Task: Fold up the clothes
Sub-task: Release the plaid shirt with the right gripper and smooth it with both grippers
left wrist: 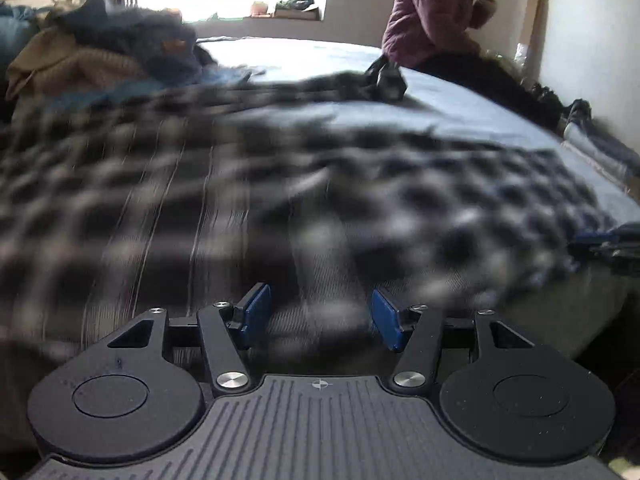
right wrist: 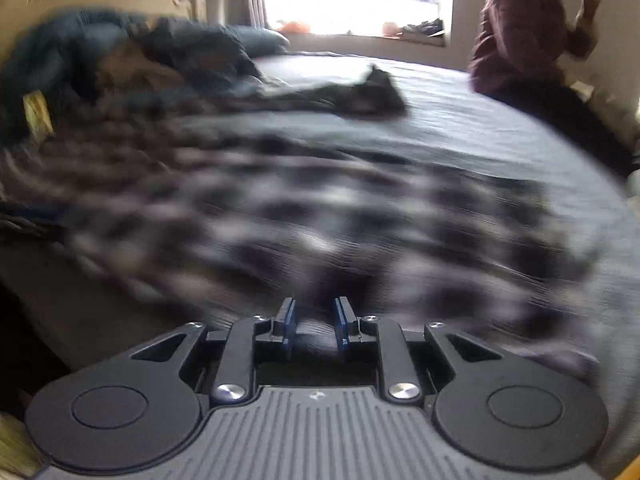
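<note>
A black, white and grey plaid shirt [left wrist: 280, 184] lies spread across the bed, blurred by motion in both views. Its far sleeve ends in a dark bunched cuff [left wrist: 384, 78]. My left gripper [left wrist: 320, 318] hovers low over the shirt's near part, wide open, its blue pads [left wrist: 256, 316] apart with cloth showing below the gap. In the right wrist view the same shirt [right wrist: 320, 216] fills the middle, with the cuff [right wrist: 372, 92] beyond it. My right gripper [right wrist: 315, 322] sits at the shirt's near edge, fingers a narrow gap apart and gripping nothing that I can see.
The bed has a pale blue-grey sheet [left wrist: 460, 108] [right wrist: 480, 128]. A pile of brown and dark blue clothes [left wrist: 100, 52] [right wrist: 120, 60] lies at the far left. A person in a maroon padded jacket [left wrist: 432, 16] [right wrist: 520, 28] sits on the far right edge. A bright window is behind.
</note>
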`<act>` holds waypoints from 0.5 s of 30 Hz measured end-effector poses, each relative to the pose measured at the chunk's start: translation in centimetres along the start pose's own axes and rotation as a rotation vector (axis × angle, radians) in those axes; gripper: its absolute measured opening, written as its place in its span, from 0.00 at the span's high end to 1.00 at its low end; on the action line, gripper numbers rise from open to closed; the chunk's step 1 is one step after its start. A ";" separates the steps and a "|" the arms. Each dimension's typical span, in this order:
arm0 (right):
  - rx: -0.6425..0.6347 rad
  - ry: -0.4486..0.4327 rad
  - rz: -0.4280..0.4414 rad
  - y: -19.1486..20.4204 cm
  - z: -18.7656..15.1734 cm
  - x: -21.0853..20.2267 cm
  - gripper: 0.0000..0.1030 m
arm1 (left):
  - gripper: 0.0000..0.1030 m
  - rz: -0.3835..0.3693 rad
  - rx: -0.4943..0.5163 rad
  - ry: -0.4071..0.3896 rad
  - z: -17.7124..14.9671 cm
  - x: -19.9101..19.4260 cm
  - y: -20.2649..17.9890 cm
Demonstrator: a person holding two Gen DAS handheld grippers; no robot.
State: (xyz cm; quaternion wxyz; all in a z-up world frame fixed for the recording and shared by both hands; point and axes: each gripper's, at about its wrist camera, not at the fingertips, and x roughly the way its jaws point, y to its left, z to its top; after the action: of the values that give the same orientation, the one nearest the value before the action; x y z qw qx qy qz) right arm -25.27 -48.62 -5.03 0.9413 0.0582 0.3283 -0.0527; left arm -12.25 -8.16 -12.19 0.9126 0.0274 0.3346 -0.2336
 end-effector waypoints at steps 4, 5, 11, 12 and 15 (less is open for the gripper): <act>0.022 0.057 -0.114 -1.4 -1.5 -1.4 0.80 | 0.45 -0.024 -0.035 -0.022 -1.2 -1.1 1.2; 0.027 0.071 -0.142 -1.8 -1.8 -1.8 0.76 | 0.45 -0.035 -0.052 -0.021 -1.3 -1.3 1.5; -0.050 -0.066 0.031 5.0 0.2 -2.3 0.76 | 0.45 -0.064 -0.137 -0.029 -1.9 -2.6 2.7; -0.089 -0.099 0.093 7.6 0.8 -1.4 0.76 | 0.45 -0.068 -0.153 -0.033 -1.9 -2.8 2.9; -0.230 -0.138 0.271 16.3 3.0 3.6 0.76 | 0.45 -0.066 -0.186 -0.074 -1.7 -3.9 3.5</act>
State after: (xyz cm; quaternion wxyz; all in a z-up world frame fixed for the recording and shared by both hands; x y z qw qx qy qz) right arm -18.40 -33.20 -3.75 0.9605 -0.0100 0.2559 0.1088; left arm -14.30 -3.16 -11.43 0.9146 -0.0771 0.3218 -0.2322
